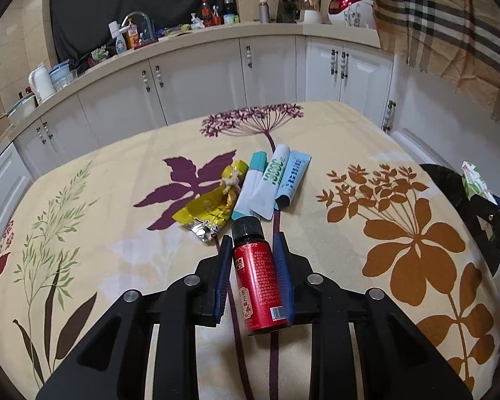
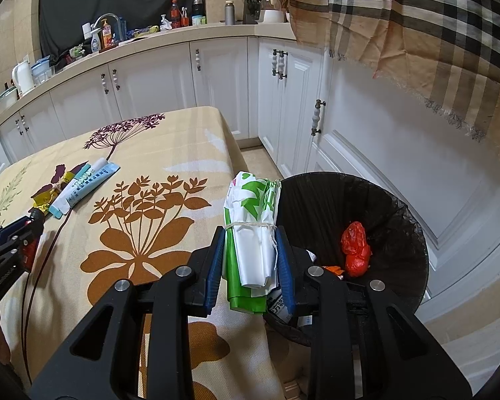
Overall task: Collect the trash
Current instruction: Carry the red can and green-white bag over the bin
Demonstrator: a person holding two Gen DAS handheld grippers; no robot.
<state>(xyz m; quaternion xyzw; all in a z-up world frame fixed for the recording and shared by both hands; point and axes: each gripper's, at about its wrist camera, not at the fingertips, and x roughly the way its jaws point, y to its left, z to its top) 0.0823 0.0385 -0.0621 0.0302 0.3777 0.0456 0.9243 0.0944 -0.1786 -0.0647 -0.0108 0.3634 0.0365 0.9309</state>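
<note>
We find the left gripper (image 1: 256,256) pinching a small red bottle (image 1: 260,283) mid-body above the floral tablecloth (image 1: 400,233); rigid, light, likely slick. The right gripper (image 2: 251,256) clamps a soft tied wrapper bundle (image 2: 253,230) beside the black bin (image 2: 416,233).

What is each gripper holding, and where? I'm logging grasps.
Left gripper clamps the red bottle across its body. Right gripper clamps the tied green-and-white wrapper bundle around its middle.
</note>
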